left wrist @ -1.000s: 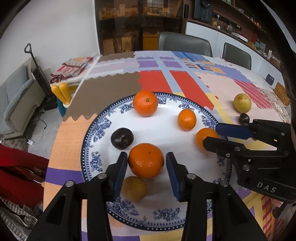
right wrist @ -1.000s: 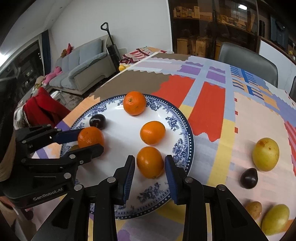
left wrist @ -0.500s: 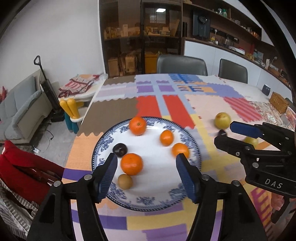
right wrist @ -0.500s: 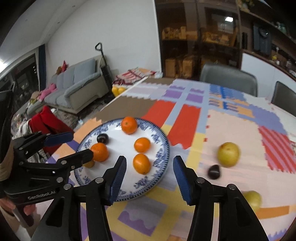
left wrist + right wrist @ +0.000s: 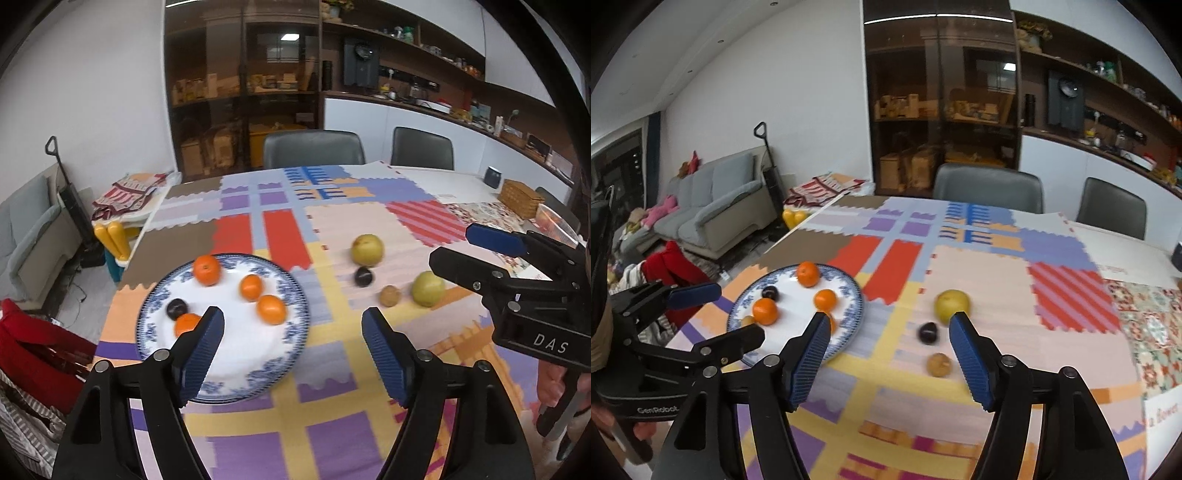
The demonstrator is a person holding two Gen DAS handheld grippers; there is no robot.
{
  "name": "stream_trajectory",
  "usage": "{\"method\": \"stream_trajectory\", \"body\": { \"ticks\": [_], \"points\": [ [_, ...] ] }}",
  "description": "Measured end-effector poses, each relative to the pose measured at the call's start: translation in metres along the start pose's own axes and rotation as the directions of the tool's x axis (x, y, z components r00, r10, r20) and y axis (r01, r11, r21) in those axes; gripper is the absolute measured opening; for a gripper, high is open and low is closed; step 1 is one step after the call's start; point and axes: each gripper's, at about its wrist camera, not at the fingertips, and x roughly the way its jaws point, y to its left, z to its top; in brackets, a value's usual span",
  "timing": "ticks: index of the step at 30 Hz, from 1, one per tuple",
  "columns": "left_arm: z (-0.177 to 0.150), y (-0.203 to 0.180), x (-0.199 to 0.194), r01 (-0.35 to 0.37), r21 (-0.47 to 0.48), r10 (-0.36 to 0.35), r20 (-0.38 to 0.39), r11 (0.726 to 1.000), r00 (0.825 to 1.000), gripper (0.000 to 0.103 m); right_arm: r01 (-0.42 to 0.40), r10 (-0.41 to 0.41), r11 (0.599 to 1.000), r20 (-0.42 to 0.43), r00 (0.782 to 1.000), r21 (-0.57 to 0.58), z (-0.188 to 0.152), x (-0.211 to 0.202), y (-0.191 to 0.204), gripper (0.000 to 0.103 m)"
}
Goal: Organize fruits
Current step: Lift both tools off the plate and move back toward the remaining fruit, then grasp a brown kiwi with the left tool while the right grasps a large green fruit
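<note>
Patchwork tablecloth (image 5: 332, 424), plate (image 5: 236, 369) on its near left holding four oranges (image 5: 271, 309) plus a plum. Loose right of it: pear (image 5: 367, 249), plum (image 5: 364, 277) (blurry). Left gripper (image 5: 293, 350) and right gripper (image 5: 886, 354): jaws opening, nothing between. Risk: round fruit rolling if nudged off-centre.

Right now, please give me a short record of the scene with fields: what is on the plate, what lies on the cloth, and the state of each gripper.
plate: four oranges, one dark plum; a brownish fruit shows at its near rim only in the right wrist view
cloth: two yellow-green fruits, one dark plum, one small brown fruit
left gripper: jaws opening, nothing between them
right gripper: jaws opening, nothing between them
setting: patchwork-covered table, two grey chairs behind
</note>
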Motion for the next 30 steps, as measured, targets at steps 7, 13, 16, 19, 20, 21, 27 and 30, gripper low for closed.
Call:
{"method": "stream_trajectory", "body": {
  "ticks": [7,13,16,19,20,21,27,30],
  "points": [
    [0.004,-0.034,0.001,0.034,0.068,-0.035,0.021,0.997,0.999,0.076,0.057,-0.057,0.998,0.019,0.998,0.005,-0.009,-0.021,-0.026,0.068],
    [0.006,-0.059,0.015,0.063,0.127,-0.067,0.022,0.990,0.998,0.076,0.090,-0.090,0.996,0.006,0.996,0.015,-0.022,-0.027,-0.049,0.068],
    [0.006,-0.068,0.023,0.080,0.164,-0.085,0.023,0.983,0.996,0.076,0.102,-0.102,0.995,-0.010,0.995,0.008,-0.028,-0.026,-0.059,0.068],
    [0.005,-0.077,0.033,0.095,0.206,-0.100,0.012,0.974,0.995,0.076,0.112,-0.112,0.994,-0.027,0.993,-0.008,-0.035,-0.021,-0.067,0.068],
    [0.005,-0.080,0.036,0.099,0.218,-0.103,0.007,0.971,0.995,0.076,0.116,-0.116,0.993,-0.035,0.993,-0.016,-0.037,-0.019,-0.069,0.068],
    [0.005,-0.082,0.039,0.103,0.233,-0.107,0.006,0.967,0.994,0.076,0.118,-0.119,0.993,-0.044,0.992,-0.022,-0.039,-0.017,-0.071,0.068],
    [0.002,-0.093,0.060,0.147,0.312,-0.146,-0.025,0.939,0.989,0.076,0.108,-0.114,0.992,-0.094,0.989,-0.070,-0.051,-0.001,-0.079,0.068],
    [0.003,-0.095,0.077,0.179,0.321,-0.169,-0.060,0.930,0.984,0.068,0.090,-0.101,0.991,-0.124,0.987,-0.095,-0.055,0.011,-0.081,0.068]
  ]
}}
